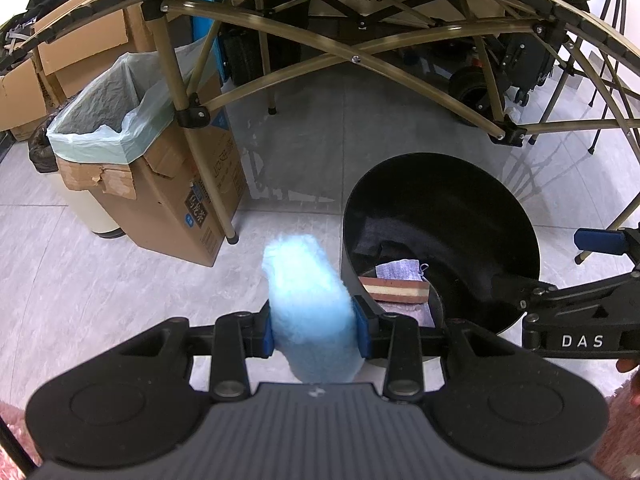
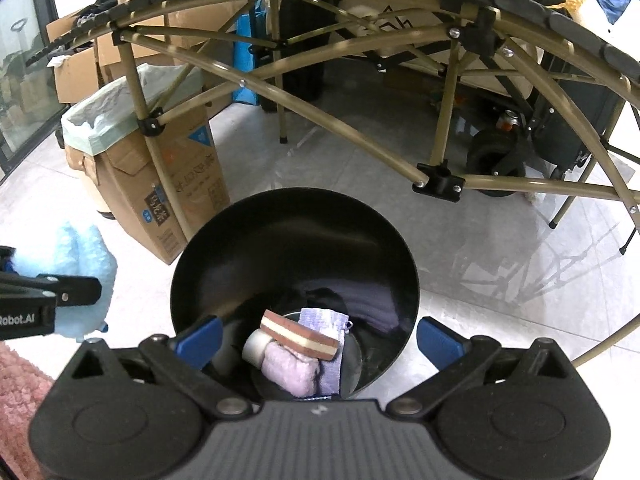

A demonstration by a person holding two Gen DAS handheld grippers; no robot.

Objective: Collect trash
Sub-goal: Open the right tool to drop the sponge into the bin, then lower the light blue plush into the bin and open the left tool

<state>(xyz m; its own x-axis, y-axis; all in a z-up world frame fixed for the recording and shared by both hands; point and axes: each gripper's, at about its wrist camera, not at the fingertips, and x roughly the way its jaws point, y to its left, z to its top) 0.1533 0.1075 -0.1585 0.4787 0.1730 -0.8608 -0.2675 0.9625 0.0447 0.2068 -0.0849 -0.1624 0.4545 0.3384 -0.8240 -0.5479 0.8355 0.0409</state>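
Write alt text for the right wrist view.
The open right gripper hangs over a round black bin holding a brown-and-cream striped block, a pink fuzzy piece and lilac cloth. At left, the left gripper grips a blue fluffy item.

Sponge (image 2: 298, 334) in bin (image 2: 294, 236), box (image 2: 160, 168) left

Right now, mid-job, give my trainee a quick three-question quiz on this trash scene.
1. True or false: the left gripper is empty.
2. The right gripper hangs over: A) the lined cardboard box B) the black bin
3. Fill in: the striped brown and cream block lies ___ the bin.

Key: 1 false, its fingers clamp a fluffy blue cloth; 2 B; 3 inside.
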